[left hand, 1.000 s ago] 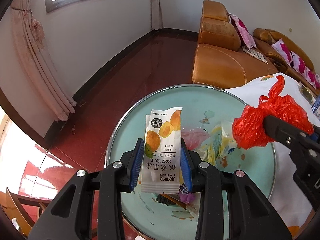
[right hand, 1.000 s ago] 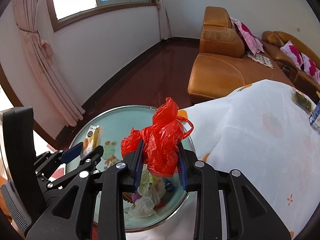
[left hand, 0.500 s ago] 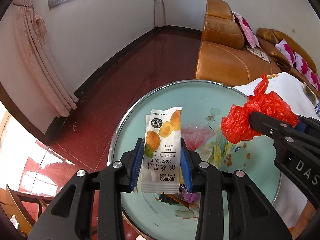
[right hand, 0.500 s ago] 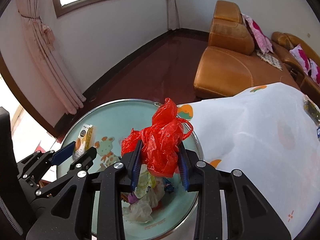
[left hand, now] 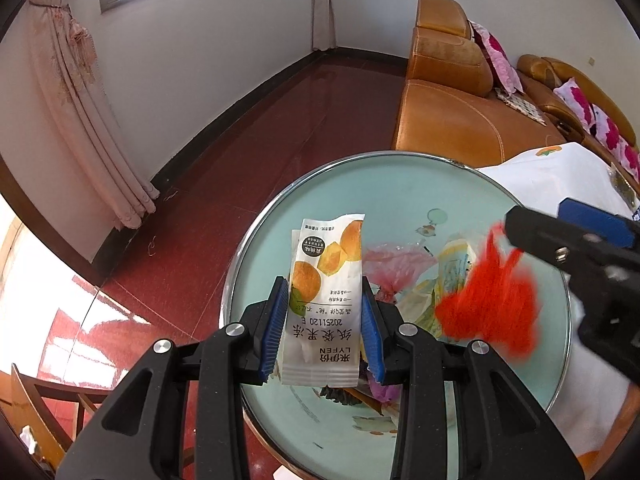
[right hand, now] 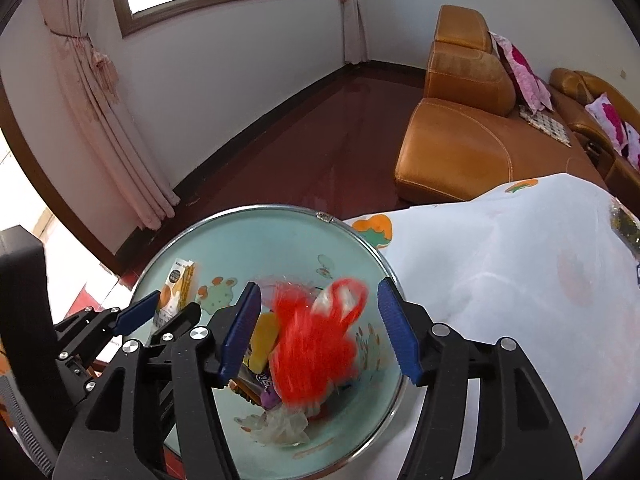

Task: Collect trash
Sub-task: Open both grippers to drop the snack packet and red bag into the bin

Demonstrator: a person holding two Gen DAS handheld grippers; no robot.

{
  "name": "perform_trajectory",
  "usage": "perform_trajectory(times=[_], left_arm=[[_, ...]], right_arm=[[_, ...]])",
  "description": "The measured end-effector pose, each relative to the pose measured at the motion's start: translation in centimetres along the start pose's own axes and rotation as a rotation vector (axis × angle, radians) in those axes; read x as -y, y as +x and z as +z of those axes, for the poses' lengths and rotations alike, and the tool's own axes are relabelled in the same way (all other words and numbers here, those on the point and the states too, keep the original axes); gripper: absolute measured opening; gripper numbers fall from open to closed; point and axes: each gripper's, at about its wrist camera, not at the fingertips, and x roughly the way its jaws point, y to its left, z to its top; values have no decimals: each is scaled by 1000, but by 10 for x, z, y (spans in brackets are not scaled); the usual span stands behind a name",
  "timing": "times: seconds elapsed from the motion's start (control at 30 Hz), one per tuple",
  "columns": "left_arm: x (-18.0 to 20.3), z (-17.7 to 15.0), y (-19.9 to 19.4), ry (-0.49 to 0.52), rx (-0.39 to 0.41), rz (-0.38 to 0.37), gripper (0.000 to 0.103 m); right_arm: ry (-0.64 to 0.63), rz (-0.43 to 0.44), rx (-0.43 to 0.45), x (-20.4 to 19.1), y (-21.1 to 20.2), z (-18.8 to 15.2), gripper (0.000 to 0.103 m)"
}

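The crumpled red plastic bag (right hand: pixel 314 354) is blurred between the blue pads of the right gripper (right hand: pixel 318 330), over the round pale-green basin with the metal rim (right hand: pixel 280 210). Those jaws are opening, and neither pad touches the bag. Under it lie other scraps: a yellow wrapper (right hand: pixel 264 338), a purple one, clear plastic film (right hand: pixel 282 426). Over on the left, the left gripper (left hand: pixel 325 322) is clamped on a white snack packet printed with orange fruit (left hand: pixel 326 304), held upright above the same basin, jaws narrowly apart at the packet's width. A white cloth with orange prints (right hand: pixel 500 300) covers the surface just right of the basin. Beyond, a tan leather sofa (right hand: pixel 460 140) stands on red floor.
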Motion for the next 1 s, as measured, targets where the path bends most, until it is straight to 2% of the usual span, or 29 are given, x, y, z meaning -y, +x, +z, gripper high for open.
perform_trajectory(times=[0.23, 0.5, 0.7, 0.73, 0.77, 0.9, 0.97, 1.0], left_arm=[[4, 3, 0, 11, 10, 2, 35], [17, 6, 2, 52, 23, 22, 35], [24, 10, 3, 80, 37, 33, 36], [26, 11, 4, 86, 39, 36, 45], [26, 11, 3, 86, 41, 44, 61], [24, 12, -4, 76, 53, 46, 68], [22, 11, -8, 67, 64, 50, 79], [21, 10, -12, 65, 77, 51, 79]], right_arm=[[56, -20, 73, 13, -35, 2, 71], [96, -114, 156, 27, -65, 2, 71], [107, -130, 176, 31, -77, 1, 71], [106, -131, 179, 30, -78, 1, 71], [105, -133, 183, 29, -80, 1, 71], [104, -138, 192, 28, -87, 0, 73], [103, -142, 192, 28, -89, -2, 73], [106, -141, 192, 28, -90, -2, 74]])
